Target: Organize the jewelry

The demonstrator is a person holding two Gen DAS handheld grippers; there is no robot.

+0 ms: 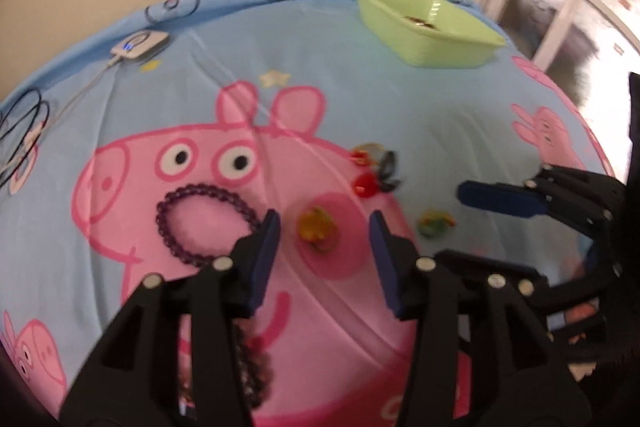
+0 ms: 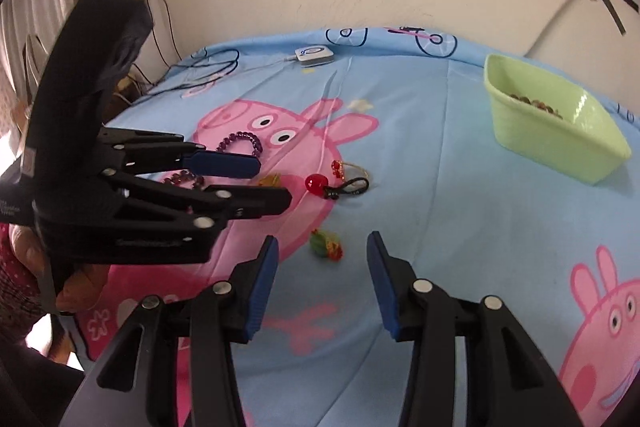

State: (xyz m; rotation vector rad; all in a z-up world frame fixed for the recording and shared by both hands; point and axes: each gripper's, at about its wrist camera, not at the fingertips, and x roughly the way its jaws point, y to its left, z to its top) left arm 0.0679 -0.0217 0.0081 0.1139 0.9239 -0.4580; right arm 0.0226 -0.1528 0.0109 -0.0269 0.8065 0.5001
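My left gripper (image 1: pixel 325 239) is open above the cartoon pig sheet, and a yellow-orange trinket (image 1: pixel 318 231) lies on the sheet in the gap between its pads, untouched. A purple bead bracelet (image 1: pixel 208 219) lies to its left. Beyond it are red pieces (image 1: pixel 364 183) and a black hair tie (image 1: pixel 390 167). My right gripper (image 2: pixel 323 247) is open too, with a green and orange trinket (image 2: pixel 326 245) on the sheet between its fingertips. The green tub (image 2: pixel 552 123) at the far right holds some small jewelry. A second purple bracelet (image 2: pixel 184 179) shows behind the left gripper (image 2: pixel 272 183).
A white device (image 2: pixel 314 55) with a cable sits near the sheet's far edge, with black cables (image 2: pixel 208 67) at the far left corner. The wall runs close behind. A hand (image 2: pixel 32 251) holds the left gripper. A white window frame (image 1: pixel 560 7) stands to the right.
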